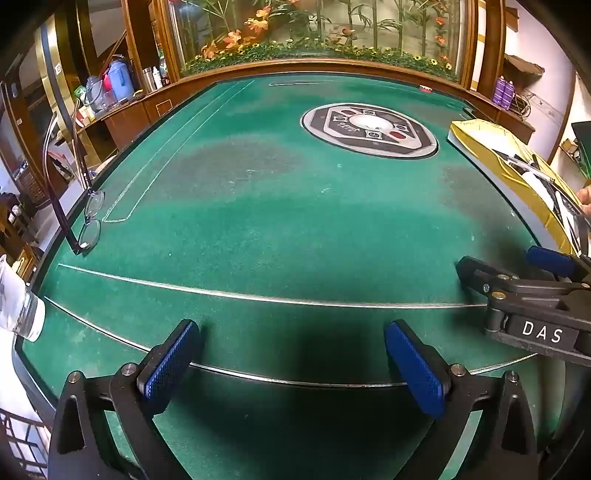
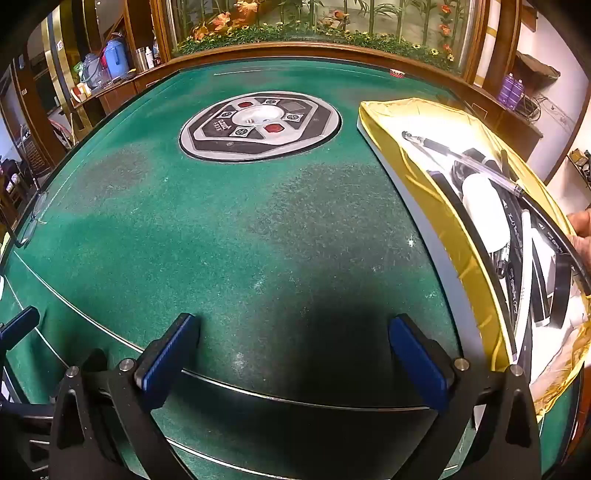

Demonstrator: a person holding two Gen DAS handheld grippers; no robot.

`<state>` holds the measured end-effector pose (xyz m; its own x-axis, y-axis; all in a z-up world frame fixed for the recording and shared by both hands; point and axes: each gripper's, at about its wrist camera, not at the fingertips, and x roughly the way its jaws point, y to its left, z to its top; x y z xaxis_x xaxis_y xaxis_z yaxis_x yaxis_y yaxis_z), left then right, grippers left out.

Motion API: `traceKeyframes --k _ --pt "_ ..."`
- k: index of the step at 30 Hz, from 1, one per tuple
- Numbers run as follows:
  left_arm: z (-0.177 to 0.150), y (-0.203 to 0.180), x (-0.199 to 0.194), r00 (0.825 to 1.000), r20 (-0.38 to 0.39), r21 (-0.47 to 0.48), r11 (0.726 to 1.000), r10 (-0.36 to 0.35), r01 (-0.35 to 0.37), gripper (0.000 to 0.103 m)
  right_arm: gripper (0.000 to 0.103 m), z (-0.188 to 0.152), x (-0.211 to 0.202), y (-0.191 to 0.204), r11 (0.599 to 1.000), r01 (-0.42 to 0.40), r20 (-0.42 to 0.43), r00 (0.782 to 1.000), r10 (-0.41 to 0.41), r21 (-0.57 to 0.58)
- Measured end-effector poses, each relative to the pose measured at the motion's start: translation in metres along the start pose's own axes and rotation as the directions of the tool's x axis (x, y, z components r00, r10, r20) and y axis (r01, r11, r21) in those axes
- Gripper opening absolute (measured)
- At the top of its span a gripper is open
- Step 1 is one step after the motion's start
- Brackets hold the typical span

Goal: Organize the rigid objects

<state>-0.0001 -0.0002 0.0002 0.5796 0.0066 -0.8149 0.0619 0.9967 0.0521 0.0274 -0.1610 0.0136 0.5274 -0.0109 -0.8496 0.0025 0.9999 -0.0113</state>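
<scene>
Place: I read a home game room.
Evidence: green mahjong table (image 1: 258, 206), wooden cabinet (image 1: 136, 110), thermos (image 1: 120, 79), flower display (image 1: 314, 33).

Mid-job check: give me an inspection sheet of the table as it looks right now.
Surface: green felt table, worn patches, round control panel in the centre.
Job's things: glasses at the left edge, arms unfolded; gold-lined box on the right holding a pen and black and white items.
Clutter: clear bottle at the near left edge.
Grippers: left gripper open, empty; right gripper open, empty.
Cables: black cord across the box.
Surroundings: flower display, wooden shelves, a hand at the box.
</scene>
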Motion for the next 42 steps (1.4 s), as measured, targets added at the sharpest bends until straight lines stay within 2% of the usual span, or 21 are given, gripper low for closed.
traceKeyframes --k 42 --pt "-0.004 -0.007 -0.011 1.000 0.020 0.007 1.000 0.021 -0.021 0.103 0.103 -0.008 -0.003 -0.004 1.000 0.004 0.002 1.000 -0.004 0.004"
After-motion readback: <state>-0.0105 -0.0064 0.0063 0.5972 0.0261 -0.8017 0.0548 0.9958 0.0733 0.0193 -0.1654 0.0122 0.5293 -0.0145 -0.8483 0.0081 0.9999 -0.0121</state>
